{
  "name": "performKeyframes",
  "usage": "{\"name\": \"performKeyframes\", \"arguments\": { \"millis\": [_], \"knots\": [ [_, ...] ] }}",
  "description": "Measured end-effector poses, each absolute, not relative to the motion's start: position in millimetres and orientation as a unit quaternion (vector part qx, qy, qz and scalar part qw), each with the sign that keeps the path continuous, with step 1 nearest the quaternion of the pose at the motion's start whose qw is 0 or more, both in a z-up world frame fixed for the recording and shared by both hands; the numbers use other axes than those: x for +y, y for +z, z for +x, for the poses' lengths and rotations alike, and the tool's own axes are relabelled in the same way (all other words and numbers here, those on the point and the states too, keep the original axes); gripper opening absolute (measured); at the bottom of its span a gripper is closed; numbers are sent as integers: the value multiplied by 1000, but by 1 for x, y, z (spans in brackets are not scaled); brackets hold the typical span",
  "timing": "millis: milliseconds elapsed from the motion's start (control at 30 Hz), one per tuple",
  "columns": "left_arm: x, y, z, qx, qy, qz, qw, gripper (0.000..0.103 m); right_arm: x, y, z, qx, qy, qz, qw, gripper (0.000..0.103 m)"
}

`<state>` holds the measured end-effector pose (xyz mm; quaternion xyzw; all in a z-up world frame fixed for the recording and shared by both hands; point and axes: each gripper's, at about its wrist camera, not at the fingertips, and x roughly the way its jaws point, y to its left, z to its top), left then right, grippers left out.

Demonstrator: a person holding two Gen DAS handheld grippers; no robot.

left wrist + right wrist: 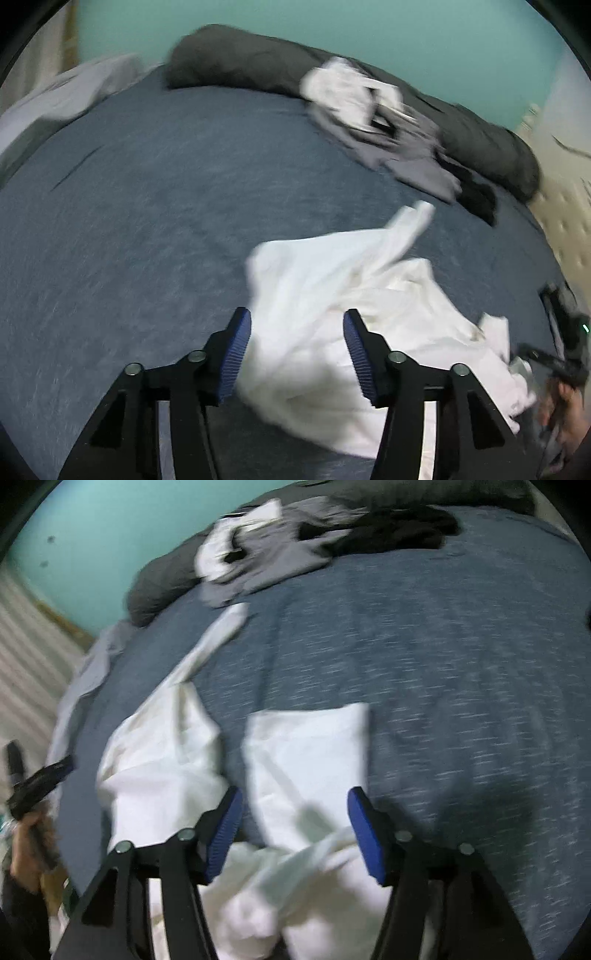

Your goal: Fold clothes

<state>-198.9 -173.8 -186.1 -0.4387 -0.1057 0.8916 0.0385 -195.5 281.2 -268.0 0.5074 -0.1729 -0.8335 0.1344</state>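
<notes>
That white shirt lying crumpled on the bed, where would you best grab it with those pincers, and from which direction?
Probably by the long sleeve that sticks out from the white shirt toward the pillows. It lies flat and alone on the blue bedspread, so open jaws could come down from above and pinch its edge. The bunched middle offers only loose folds. Both the left gripper and right gripper are open.

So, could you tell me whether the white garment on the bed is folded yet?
Not folded: the white garment lies rumpled on the blue bed cover, one sleeve trailing out, uneven creases throughout.
</notes>
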Motion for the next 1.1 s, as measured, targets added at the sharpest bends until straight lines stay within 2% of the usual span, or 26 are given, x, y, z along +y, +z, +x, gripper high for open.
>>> {"name": "performKeyframes", "arguments": {
  "millis": [133,167,200,267,333,433,600,733,867,900,967,1033,1100],
  "knots": [
    [-136,-191,-226,-88,884,-453,71,58,287,-290,-205,-187,-817,531,128,64],
    [-129,-193,-233,-87,881,-459,75,58,285,-294,-206,-180,-814,536,131,61],
    [-122,-196,-239,-86,879,-462,78,58,282,-299,-206,-172,-811,542,135,54],
    [-108,-199,-250,-75,877,-467,83,58,284,-299,-203,-168,-813,537,147,16],
    [-96,-202,-262,-64,875,-471,86,58,289,-296,-199,-168,-817,529,161,7],
    [-83,-208,-279,-55,871,-480,90,58,305,-283,-184,-164,-829,508,165,5],
    [-71,-215,-296,-35,867,-489,91,58,345,-251,-143,-125,-863,477,109,5],
    [-66,-221,-304,-25,863,-496,88,58,373,-258,-122,-114,-852,507,61,5],
    [-67,-229,-311,-26,856,-509,83,62,378,-261,-127,-138,-843,518,53,12],
    [-68,-230,-312,-25,855,-511,82,62,375,-257,-132,-142,-846,511,51,16],
    [-68,-232,-315,-21,854,-513,81,62,365,-247,-145,-153,-855,493,58,45],
    [-68,-234,-317,-18,853,-515,80,63,352,-243,-162,-178,-853,482,94,55],
    [-66,-236,-319,-14,852,-517,83,64,330,-247,-186,-180,-840,497,124,58]
  ]
}}
